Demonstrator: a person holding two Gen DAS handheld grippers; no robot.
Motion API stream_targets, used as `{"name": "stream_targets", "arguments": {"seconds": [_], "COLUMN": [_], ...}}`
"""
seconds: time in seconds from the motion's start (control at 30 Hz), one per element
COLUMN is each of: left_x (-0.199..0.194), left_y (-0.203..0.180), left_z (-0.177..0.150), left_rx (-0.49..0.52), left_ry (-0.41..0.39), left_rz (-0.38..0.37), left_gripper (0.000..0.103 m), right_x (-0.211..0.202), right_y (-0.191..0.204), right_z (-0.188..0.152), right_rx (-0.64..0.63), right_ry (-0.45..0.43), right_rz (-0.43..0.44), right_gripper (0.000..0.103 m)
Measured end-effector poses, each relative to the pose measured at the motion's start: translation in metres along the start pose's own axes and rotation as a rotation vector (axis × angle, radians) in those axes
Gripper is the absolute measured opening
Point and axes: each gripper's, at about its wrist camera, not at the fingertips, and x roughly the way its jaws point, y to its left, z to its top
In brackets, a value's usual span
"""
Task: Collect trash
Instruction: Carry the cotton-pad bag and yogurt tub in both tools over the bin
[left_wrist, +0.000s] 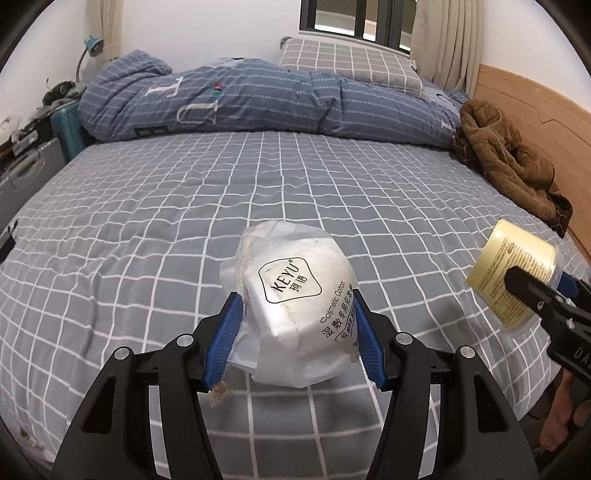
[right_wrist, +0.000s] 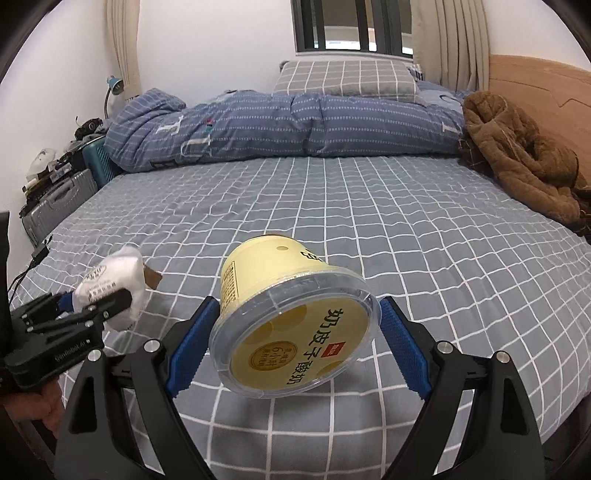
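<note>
My left gripper (left_wrist: 297, 306) is shut on a white plastic bag of cosmetic cotton (left_wrist: 295, 295) and holds it above the grey checked bed sheet (left_wrist: 184, 221). My right gripper (right_wrist: 295, 317) is shut on a pale yellow yogurt tub (right_wrist: 288, 325) with a clear lid, tilted lid-first toward the camera. The tub also shows at the right edge of the left wrist view (left_wrist: 513, 273), held in the right gripper (left_wrist: 517, 284). The cotton bag (right_wrist: 114, 284) and left gripper (right_wrist: 96, 299) show at the left of the right wrist view. A small brown cardboard scrap (right_wrist: 152, 277) lies behind the bag.
A folded blue quilt (left_wrist: 258, 99) and a grey checked pillow (left_wrist: 351, 62) lie at the bed's far side. A brown fleece garment (right_wrist: 524, 158) lies by the wooden headboard (right_wrist: 546, 85) on the right. Suitcases (right_wrist: 55, 206) and clutter stand left of the bed.
</note>
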Motion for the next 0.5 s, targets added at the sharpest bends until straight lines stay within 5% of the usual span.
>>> {"name": "stream_targets", "arguments": {"seconds": [0.5], "left_x": [-0.040], "left_y": [0.005], "left_z": [-0.025], "left_rx": [-0.019], "left_ry": [-0.009], "left_rz": [0.007], "left_gripper": [0.057], "right_x": [-0.035], "right_y": [0.015], "right_z": [-0.015], "right_rx": [-0.006], "right_ry": [-0.016], "right_rz": [-0.027], "right_gripper": [0.084]}}
